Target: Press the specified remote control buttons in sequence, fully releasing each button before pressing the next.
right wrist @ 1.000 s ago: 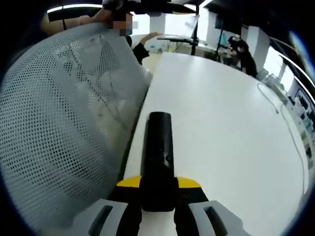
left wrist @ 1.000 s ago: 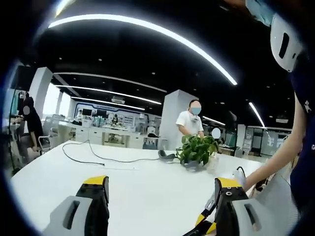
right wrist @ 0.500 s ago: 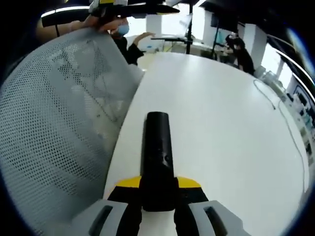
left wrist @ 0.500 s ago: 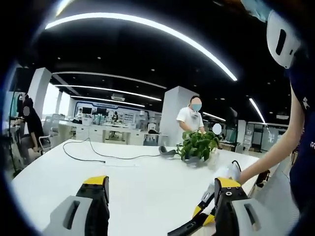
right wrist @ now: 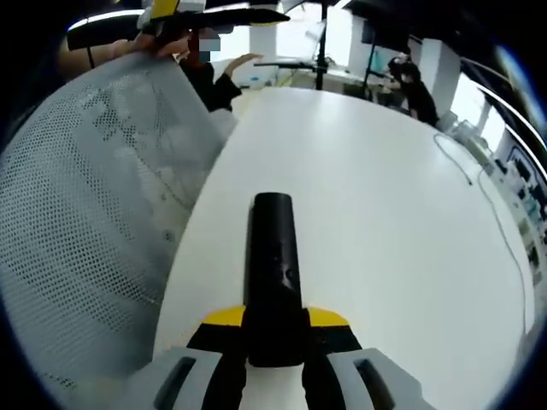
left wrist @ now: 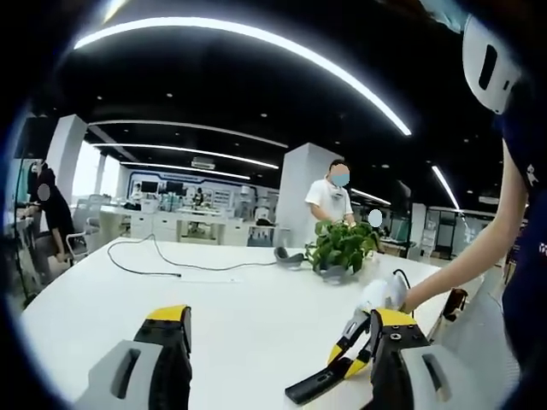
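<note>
Jaws of the right gripper [right wrist: 273, 342] clamp the black remote [right wrist: 273, 265] over the desk [right wrist: 385, 213]; left gripper [left wrist: 273, 359] jaws stand apart. Buttons seemingly face away toward 12 o'clock, so a press may miss or tip the remote.

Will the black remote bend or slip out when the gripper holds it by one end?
The remote probably won't bend: it juts straight out from the right gripper without sagging. It looks smooth, so it might slide a bit. Held only at one end, it may tip down when pressed.
</note>
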Demonstrator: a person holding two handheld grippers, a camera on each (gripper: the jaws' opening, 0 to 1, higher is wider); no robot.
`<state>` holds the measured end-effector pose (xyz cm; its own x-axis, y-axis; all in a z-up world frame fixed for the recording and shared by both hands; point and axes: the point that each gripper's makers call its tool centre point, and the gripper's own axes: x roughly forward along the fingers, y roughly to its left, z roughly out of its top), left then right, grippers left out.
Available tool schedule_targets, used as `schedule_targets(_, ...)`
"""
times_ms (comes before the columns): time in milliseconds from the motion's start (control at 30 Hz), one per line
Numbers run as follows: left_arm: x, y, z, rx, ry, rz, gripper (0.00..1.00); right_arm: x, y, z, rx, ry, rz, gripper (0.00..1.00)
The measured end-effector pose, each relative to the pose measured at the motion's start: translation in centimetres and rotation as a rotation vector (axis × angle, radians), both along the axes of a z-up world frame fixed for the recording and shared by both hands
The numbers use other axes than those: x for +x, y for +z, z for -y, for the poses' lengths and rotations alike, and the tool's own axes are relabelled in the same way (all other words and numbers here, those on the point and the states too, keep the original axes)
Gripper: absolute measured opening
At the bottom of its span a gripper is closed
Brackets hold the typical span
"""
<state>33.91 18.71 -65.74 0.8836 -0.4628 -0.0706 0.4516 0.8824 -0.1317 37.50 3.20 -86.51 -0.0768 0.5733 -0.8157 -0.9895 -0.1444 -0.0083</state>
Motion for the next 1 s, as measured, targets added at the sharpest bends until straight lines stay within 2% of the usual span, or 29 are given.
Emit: schedule_targets(1000, 0.1, -0.9, 0.0, 0.022, -0.005, -0.045, 0.88, 6.3, -0.1, 0.8, -0.040, -0.017, 0.006, 0.21)
